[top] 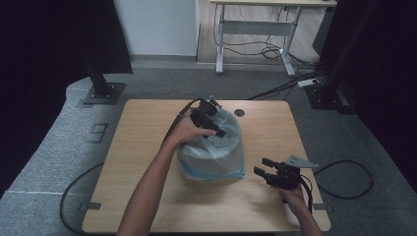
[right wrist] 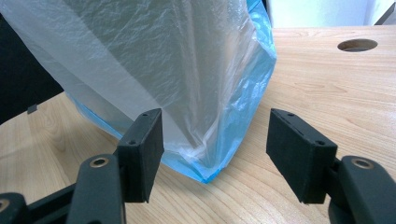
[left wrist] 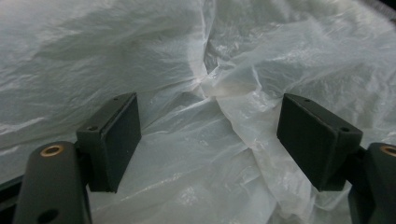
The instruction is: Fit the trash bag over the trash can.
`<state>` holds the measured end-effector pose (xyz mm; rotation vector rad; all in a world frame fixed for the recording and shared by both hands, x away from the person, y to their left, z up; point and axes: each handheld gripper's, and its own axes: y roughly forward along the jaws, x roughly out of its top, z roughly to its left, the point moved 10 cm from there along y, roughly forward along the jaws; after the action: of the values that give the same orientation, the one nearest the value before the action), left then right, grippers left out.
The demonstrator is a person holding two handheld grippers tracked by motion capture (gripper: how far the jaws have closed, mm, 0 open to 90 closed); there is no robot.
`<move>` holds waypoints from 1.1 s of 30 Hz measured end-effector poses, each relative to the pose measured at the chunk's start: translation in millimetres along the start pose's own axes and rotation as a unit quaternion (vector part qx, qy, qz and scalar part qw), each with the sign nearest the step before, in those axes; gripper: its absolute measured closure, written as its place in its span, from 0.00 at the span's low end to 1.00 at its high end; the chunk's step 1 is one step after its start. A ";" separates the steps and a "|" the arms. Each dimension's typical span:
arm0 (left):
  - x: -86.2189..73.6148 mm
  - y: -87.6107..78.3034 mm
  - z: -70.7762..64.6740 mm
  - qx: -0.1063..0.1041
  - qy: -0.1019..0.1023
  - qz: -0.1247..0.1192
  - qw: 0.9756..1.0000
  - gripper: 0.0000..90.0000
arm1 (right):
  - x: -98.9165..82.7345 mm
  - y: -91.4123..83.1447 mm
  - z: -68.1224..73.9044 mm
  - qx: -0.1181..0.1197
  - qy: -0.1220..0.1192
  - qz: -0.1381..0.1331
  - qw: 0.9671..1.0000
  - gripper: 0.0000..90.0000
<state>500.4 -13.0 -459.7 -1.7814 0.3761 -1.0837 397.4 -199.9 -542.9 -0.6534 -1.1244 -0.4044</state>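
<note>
**Centrally placed bag with both grippers open**

Centrally on the wooden table (top: 147, 147) stands a bulky object wrapped in a translucent plastic bag (top: 214, 152) with a blue lower edge. The left gripper (top: 210, 122) rests over the bag's top, its jaws spread wide; in the left gripper view crumpled film (left wrist: 201, 93) lies between the pads, which grip nothing. The right gripper (top: 265, 171) hovers just beside the bag's near right corner, jaws likewise wide apart and empty; the right gripper view shows that blue corner (right wrist: 210, 172) resting on the wood between them. A round cable hole (top: 239, 112) lies beyond the bag.
</note>
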 end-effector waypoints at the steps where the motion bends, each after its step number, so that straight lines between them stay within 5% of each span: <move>1: -0.4 1.8 0.3 0.001 -0.001 0.004 1.000 0.24 | -0.2 0.0 -0.1 0.000 0.000 0.001 1.000 0.40; 7: 0.9 3.1 -1.2 0.009 0.007 0.001 1.000 0.24 | -1.7 0.7 -0.6 0.001 0.000 0.004 1.000 0.40; 16: -1.6 -41.3 -5.1 0.013 0.015 -0.049 0.999 0.25 | -1.7 0.2 -1.3 -0.001 0.000 0.003 1.000 0.40; 23: -19.7 -53.4 2.1 0.023 0.016 -0.034 0.999 0.26 | -3.1 2.2 0.2 0.001 -0.003 0.007 1.000 0.40; 33: -28.5 -34.6 6.5 0.021 0.016 0.006 1.000 0.28 | -5.1 3.8 0.7 0.001 -0.005 0.012 1.000 0.39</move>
<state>482.5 26.1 -445.2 -1.7245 0.3804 -1.1050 397.2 -196.7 -548.4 -0.6660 -1.1249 -0.3804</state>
